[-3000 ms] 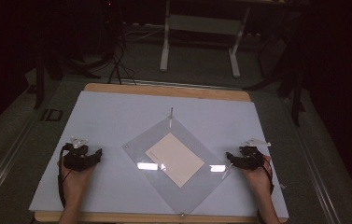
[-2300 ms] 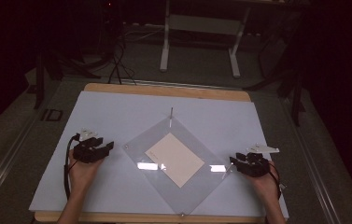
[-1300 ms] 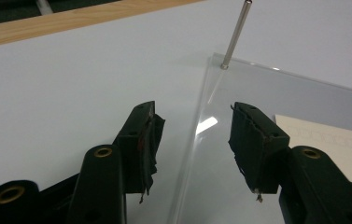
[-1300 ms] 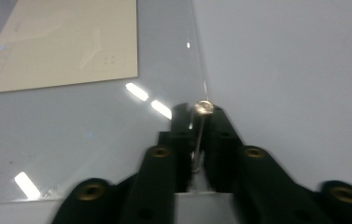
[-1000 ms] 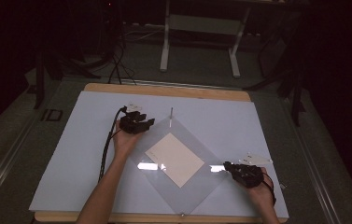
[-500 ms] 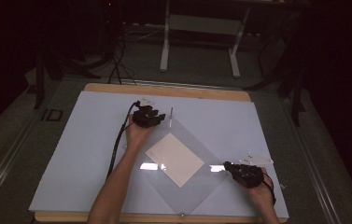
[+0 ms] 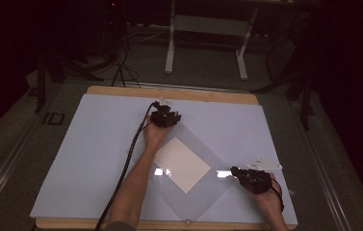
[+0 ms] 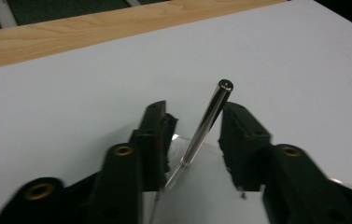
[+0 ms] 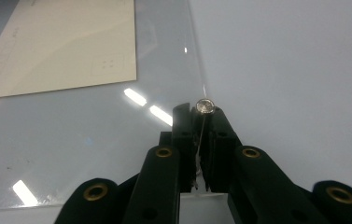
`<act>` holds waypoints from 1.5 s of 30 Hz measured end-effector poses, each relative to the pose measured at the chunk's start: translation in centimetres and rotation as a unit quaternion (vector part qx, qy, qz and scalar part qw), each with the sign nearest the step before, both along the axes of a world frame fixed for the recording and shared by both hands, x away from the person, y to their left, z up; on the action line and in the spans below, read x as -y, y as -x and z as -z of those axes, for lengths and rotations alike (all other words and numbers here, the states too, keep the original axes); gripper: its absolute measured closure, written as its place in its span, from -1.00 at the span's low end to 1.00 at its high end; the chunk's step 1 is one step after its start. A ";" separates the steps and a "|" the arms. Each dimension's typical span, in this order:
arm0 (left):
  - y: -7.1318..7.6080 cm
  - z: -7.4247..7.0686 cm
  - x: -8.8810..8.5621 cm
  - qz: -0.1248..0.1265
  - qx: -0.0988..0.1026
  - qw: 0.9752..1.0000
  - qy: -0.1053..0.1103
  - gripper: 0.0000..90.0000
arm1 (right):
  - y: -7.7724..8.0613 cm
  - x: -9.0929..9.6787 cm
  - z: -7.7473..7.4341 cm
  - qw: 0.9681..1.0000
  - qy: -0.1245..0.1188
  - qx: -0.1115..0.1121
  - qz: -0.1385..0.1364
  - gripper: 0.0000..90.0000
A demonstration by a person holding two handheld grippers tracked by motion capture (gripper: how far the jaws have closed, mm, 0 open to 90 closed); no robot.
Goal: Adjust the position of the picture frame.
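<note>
Dim floor, pin (image 8: 207, 122) base hidden

The room is dark. A wooden table (image 7: 121, 90) stands in the middle, and a big white sheet (image 7: 87, 144) covers most of its top. The floor (image 7: 208, 67) is grey. Behind the table stand two white metal legs (image 7: 170, 48) of a stand. Black cables (image 7: 121, 67) lie on the floor near them. The light falls mostly on the table.

Glossy clear plastic sheet (image 7: 196, 168), matt cream paper (image 7: 182, 164), polished metal pin (image 8: 206, 122), wooden table edge (image 8: 71, 32).
</note>
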State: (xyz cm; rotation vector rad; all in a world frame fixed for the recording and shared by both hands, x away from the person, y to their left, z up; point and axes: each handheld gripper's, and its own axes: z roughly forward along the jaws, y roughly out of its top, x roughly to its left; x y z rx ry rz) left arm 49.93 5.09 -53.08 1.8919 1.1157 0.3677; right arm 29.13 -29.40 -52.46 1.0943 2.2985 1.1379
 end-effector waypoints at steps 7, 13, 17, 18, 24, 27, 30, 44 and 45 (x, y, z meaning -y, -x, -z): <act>-0.2 0.0 0.8 0.004 -0.009 1.000 -0.010 0.77 | 0.0 0.0 0.0 1.000 -0.004 -0.006 0.007 0.88; -0.4 -0.5 1.1 0.014 -0.011 0.999 -0.040 0.83 | -0.2 0.2 0.0 0.999 -0.031 -0.026 0.019 0.85; -0.4 -0.5 1.0 0.015 -0.011 0.999 -0.041 0.85 | -0.3 0.4 0.1 0.998 -0.052 -0.041 0.024 0.83; -0.4 -0.5 1.0 0.013 -0.013 0.999 -0.039 0.85 | -0.3 0.5 0.1 0.997 -0.053 -0.041 0.023 0.83; -0.3 -0.8 0.8 0.021 -0.016 0.998 -0.052 0.86 | -0.4 0.7 0.1 0.995 -0.073 -0.058 0.030 0.81; 0.1 -1.1 0.6 0.024 -0.008 0.997 -0.072 0.87 | -0.5 0.5 0.0 0.994 -0.076 -0.061 0.039 0.79; 0.5 -2.0 -0.2 0.030 -0.004 0.996 -0.083 0.88 | -0.7 0.5 -0.5 0.994 -0.083 -0.062 0.043 0.77; 2.9 -4.5 -7.9 0.010 -0.027 0.997 -0.073 0.88 | -4.9 -1.8 -3.1 0.991 -0.118 -0.059 0.039 0.72; 3.2 -4.6 -8.5 0.008 -0.027 0.997 -0.072 0.88 | -6.0 -2.2 -3.4 0.990 -0.123 -0.063 0.036 0.72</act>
